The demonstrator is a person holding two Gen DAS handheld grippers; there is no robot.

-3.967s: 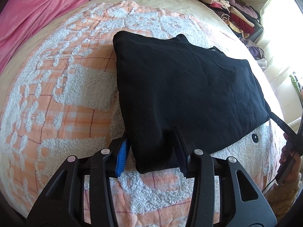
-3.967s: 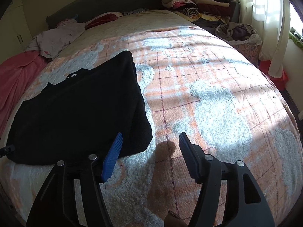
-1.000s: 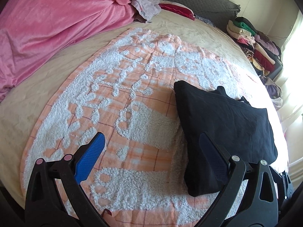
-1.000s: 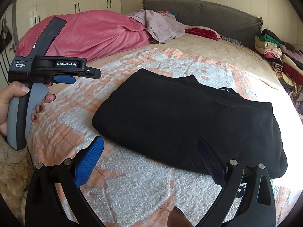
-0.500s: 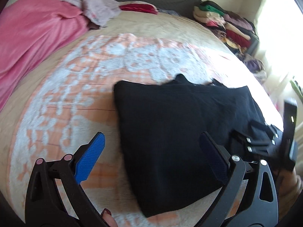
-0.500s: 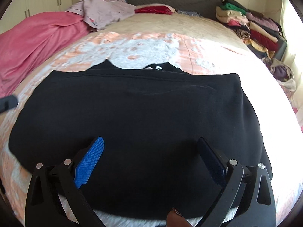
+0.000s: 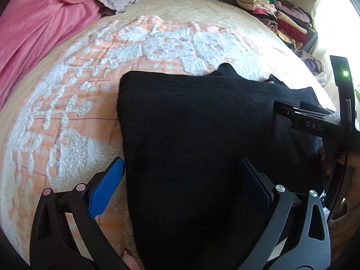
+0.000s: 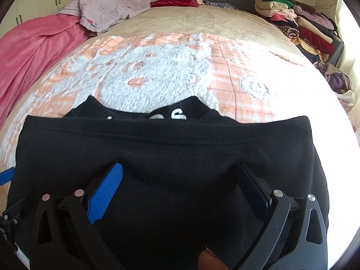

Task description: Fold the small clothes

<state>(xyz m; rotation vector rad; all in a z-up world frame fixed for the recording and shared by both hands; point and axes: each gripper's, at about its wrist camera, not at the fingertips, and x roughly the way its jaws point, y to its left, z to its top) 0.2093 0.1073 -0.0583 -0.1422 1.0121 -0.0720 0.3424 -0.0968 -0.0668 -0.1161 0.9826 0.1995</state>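
Since half a second back both grippers have closed in on the black garment: it fills more of each view, and the right gripper now hangs low over its near half. A second ago the left gripper faced mostly bare blanket; now it straddles the garment's left edge

Garment: black knit, folded into a wide, thick rectangle, lying flat on the orange-and-white fleece blanket in the near part of the bed. Long folded edge runs across the far side; beyond it a lower layer peeks out with two small humps and a scrap of white lettering, not readable. Surface smooth, corners rounded and soft

Left gripper: jaws spread wide, nothing between them but cloth below; left blue pad over blanket, right pad over garment. Contact with cloth cannot be told

Right gripper: jaws equally wide, both pads above the black cloth, nothing clamped

Seen from the left wrist, the right gripper's body sits at the garment's right end, a hand on its handle

Around: pink quilt far left, stacked clothes far right
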